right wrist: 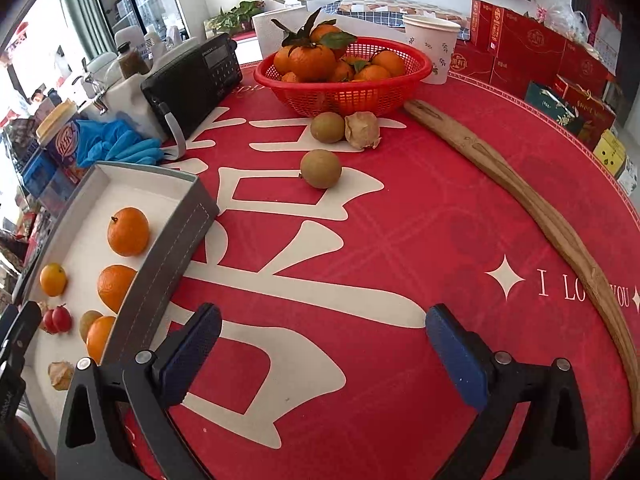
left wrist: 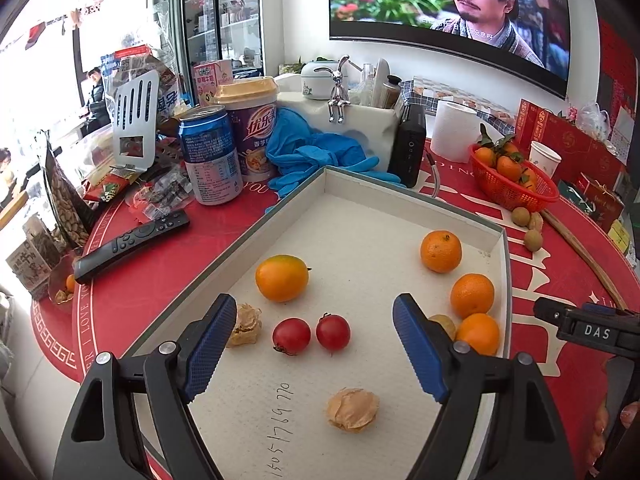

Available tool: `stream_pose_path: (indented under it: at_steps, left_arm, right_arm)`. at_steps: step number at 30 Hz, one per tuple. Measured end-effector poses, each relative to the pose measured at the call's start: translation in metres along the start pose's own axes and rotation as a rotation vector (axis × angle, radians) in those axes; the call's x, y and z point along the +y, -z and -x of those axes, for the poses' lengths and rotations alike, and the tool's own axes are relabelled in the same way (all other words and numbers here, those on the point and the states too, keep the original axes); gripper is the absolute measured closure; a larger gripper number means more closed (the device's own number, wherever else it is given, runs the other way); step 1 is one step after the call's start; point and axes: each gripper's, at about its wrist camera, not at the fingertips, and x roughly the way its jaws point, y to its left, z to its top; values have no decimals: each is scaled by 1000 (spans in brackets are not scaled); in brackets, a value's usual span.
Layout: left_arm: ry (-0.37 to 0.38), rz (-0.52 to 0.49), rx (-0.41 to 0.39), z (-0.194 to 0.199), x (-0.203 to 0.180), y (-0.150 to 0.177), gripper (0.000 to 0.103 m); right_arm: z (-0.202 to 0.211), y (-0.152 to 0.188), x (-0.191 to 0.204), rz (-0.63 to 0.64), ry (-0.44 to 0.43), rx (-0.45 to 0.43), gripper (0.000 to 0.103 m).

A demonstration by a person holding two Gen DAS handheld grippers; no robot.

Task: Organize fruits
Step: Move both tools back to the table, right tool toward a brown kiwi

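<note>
Left gripper (left wrist: 314, 344) & right gripper (right wrist: 322, 354) gape, empty; small round red tomatoes (left wrist: 312, 334) could roll if bumped.

Remote control (left wrist: 132, 242): lying on the red tablecloth (right wrist: 400, 240)
Blue gloves (left wrist: 308, 156): slumping beside the purple cup (left wrist: 252, 136)
Screen (left wrist: 448, 8): showing a drama

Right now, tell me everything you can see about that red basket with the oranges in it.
The red basket is a shallow, round, plastic-looking mesh bowl with a smooth rolled rim. It sits upright on the red tablecloth near the far edge, heaped with leafy mandarins. A paper cup stands close behind its right side. A small brown fruit and a papery husked one lie against its front base.
</note>
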Motion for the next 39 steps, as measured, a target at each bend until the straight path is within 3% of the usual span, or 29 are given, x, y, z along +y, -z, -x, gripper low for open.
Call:
stream_pose_path:
  at_steps: [5, 16, 28, 29, 31, 33, 35, 39]
  left_arm:
    - [-1, -2, 1, 0, 0, 0, 19]
    - [14, -2, 4, 0, 0, 2, 19]
    - [42, 0, 22, -1, 2, 2, 19]
    - [41, -3, 22, -1, 1, 2, 19]
    - [40, -7, 17, -1, 0, 2, 19]
    - [36, -10, 15, -1, -1, 2, 19]
    - [34, -13, 13, -1, -2, 2, 19]
    - [34, -26, 1, 2, -4, 2, 19]
  right_arm:
    - [-6, 2, 10, 78, 82, 8, 0]
    - [-10, -5, 7, 95, 67, -37, 0]
    - [-44, -61, 5, 33, 106, -48, 0]
    - [-45, -63, 7, 38, 107, -51, 3]
    - [-43, -66, 11, 52, 101, -70, 19]
    - [-40, -67, 14, 64, 92, -84, 56]
    - [-38, -67, 14, 60, 85, -87, 72]
    - [-29, -54, 1, 40, 41, -96, 73]
